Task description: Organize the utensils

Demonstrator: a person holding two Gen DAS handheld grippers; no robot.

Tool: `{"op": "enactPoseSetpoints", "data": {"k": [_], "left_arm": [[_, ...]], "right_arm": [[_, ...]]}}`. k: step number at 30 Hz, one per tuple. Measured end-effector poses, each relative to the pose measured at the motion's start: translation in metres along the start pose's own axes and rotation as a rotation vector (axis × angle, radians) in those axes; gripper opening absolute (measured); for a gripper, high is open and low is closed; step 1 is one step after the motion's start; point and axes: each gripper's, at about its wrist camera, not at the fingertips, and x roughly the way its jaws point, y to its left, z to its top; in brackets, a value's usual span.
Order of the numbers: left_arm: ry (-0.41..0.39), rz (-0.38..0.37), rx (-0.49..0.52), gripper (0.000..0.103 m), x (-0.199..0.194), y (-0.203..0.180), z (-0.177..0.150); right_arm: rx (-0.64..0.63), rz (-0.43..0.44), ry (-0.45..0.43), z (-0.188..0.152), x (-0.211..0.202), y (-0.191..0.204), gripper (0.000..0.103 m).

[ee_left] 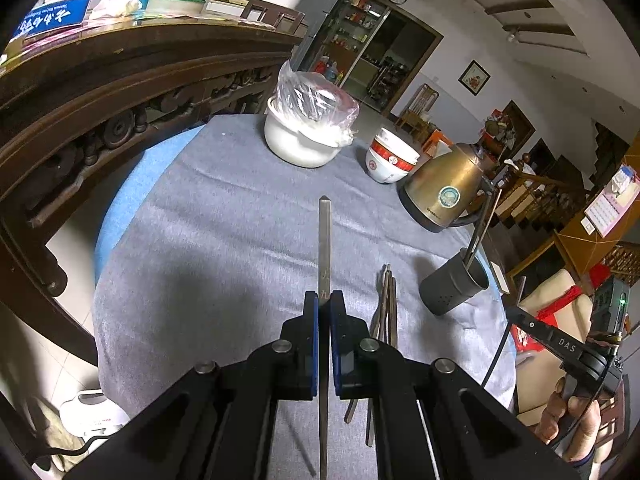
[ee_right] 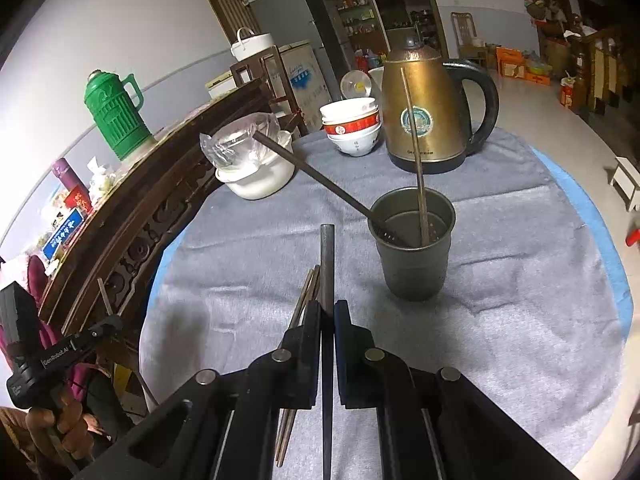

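Observation:
My left gripper [ee_left: 324, 298] is shut on a metal chopstick [ee_left: 324, 236] that points forward above the grey cloth. My right gripper [ee_right: 328, 308] is shut on a dark chopstick [ee_right: 327, 256] held above the cloth, short of the dark holder cup [ee_right: 412, 248]. The cup [ee_left: 456, 284] stands upright with two chopsticks [ee_right: 414, 152] leaning in it. Several loose chopsticks [ee_left: 384, 312] lie on the cloth beside my left gripper; they also show under my right gripper in the right wrist view [ee_right: 304, 300].
A brass kettle [ee_right: 424, 108] stands behind the cup. Stacked red-and-white bowls [ee_right: 352, 126] and a white pot [ee_left: 300, 144] with a plastic bag sit farther back. A carved wooden sideboard [ee_left: 120, 92] runs along the left. The round table's blue edge [ee_right: 608, 240] shows on the right.

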Motion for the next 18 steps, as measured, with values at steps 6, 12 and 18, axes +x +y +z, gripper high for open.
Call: {"op": "enactPoseSetpoints", "data": {"k": [6,12,18], "left_arm": [[-0.006,0.003,0.003,0.005,-0.0004,-0.0012,-0.0003],[-0.012,0.004,0.010,0.005,-0.0022,-0.0029,0.0006],[-0.019,0.006,0.012,0.005,-0.0031,-0.0019,0.0020]], "right_arm": [[-0.004,0.000,-0.013,0.0004,-0.0046,-0.0003,0.007],[-0.006,0.000,-0.015,0.0005,-0.0060,-0.0001,0.007],[-0.013,0.003,-0.017,0.0019,-0.0062,0.0030,0.007]]}}
